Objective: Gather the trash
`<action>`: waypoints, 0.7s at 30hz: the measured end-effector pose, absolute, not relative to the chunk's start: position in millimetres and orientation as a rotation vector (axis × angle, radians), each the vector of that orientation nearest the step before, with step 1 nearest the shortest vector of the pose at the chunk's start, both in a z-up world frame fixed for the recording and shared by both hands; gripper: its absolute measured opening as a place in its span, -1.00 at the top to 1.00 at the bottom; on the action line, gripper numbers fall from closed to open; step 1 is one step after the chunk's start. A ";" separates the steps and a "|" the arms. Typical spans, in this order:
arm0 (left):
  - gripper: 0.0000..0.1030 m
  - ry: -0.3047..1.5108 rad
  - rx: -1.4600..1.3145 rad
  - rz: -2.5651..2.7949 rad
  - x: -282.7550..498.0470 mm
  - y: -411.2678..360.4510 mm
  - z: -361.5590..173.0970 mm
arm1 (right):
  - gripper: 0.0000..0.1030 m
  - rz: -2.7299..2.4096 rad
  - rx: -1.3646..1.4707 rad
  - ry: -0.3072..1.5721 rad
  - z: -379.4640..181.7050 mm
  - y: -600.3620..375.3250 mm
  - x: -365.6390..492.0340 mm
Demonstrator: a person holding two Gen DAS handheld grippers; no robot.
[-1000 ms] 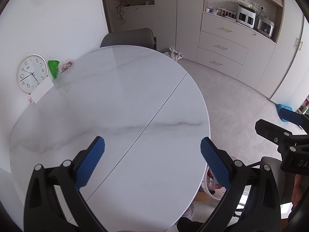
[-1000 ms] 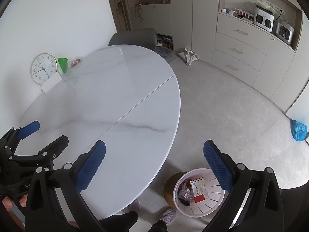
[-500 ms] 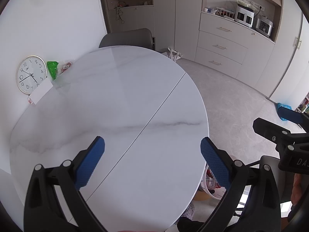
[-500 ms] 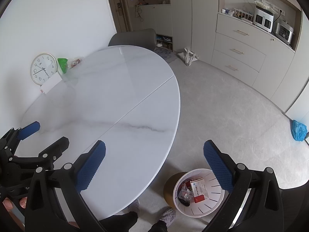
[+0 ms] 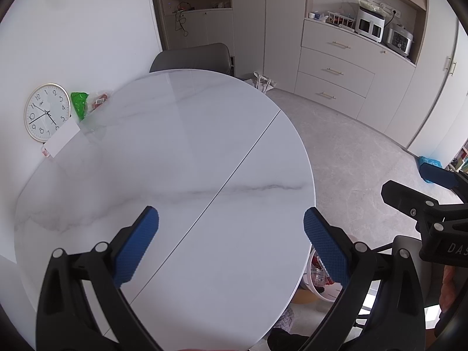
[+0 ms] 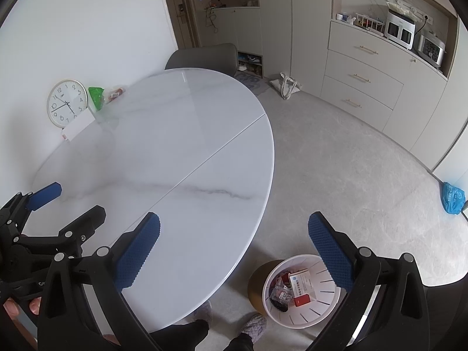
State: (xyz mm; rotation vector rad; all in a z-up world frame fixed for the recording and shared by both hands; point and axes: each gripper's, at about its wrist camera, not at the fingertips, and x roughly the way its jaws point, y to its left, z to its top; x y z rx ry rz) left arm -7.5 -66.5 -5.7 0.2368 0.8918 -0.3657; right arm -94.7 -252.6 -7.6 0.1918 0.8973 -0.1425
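Both the left gripper [image 5: 231, 234] and right gripper [image 6: 234, 239] hang wide open and empty, barely shifted over the last second. The white slatted bin [image 6: 301, 318] by the near edge of the white marble table [image 5: 175, 146] holds packets (collecting looks nearly finished). Green wrapper [image 5: 79, 103] remains at the far-left edge.

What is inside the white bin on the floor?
The white bin holds a white box with blue print, a small red packet and some dark crumpled wrappers. Anything beneath them is covered, and the right gripper's finger hides the bin's right side.
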 end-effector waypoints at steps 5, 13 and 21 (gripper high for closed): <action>-0.85 0.893 0.237 -0.364 -9.3 -66.6 -5.6 | -0.95 -0.136 0.187 0.893 -7.4 -250.8 -95.5; -0.85 0.892 0.235 -0.363 -9.1 -65.2 -5.7 | -0.95 -0.133 0.184 0.891 -8.1 -246.6 -97.7; -0.85 0.901 0.194 -0.360 -8.5 -57.7 -6.7 | -0.95 -0.130 0.186 0.889 -8.2 -244.8 -98.7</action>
